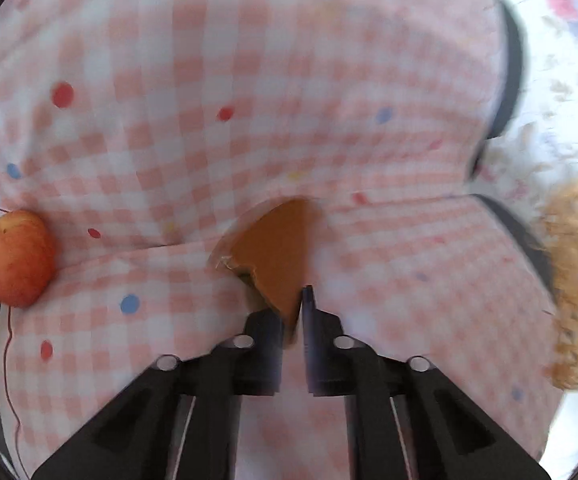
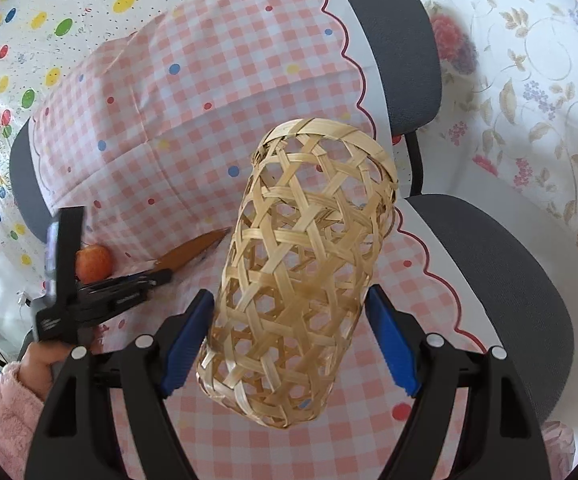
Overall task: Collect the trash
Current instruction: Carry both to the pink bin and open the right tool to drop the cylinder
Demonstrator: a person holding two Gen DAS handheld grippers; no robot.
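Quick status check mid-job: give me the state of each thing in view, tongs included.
Left tongs: shut on the brown wrapper.
Brown wrapper: torn, pinched at its near edge, lying on the checked cloth.
Right tongs: shut on the woven basket.
Woven basket: held off the cloth, tilted, open end facing away; nothing visible inside.
Apple: whole, resting on the cloth, untouched.
Checked cloth: draped over the chair, creased.
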